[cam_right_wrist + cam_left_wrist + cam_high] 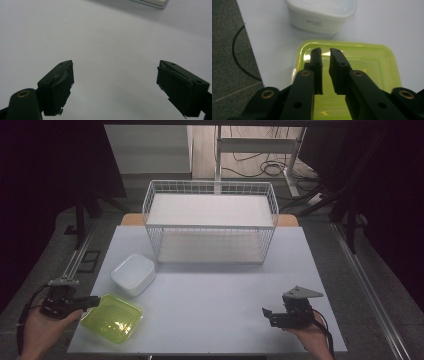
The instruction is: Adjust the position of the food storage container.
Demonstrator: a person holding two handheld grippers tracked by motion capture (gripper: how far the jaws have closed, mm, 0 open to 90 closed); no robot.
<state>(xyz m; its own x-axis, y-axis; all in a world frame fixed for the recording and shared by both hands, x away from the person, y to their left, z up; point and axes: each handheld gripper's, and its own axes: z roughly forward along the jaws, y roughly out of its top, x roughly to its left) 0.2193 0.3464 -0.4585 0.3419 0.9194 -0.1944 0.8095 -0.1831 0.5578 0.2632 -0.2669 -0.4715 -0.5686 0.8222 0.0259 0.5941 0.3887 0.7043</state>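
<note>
High view: a pale grey tabletop [215,305] carries a white wire rack [210,222] at its far middle, a white square container [133,274] toward the near left, and a translucent lime-green container [111,317] just in front of it at the near-left corner. At the left edge a hand [42,330] holds the left gripper [92,302], whose black jaws reach over the near-left rim of the green container. Left gripper view: the left gripper [325,53] has its jaws almost together, only a narrow slit between them, with the green container [372,65] directly beneath and nothing seen pinched in the slit; whether the tips touch the green surface cannot be told. The white container [322,15] sits just beyond the green one. At the near right of the high view, another hand [312,335] holds the right gripper [266,313] above bare tabletop, well apart from both containers. Right gripper view: the right gripper [115,75] has its jaws spread wide, holding nothing, over plain tabletop [110,37].
</note>
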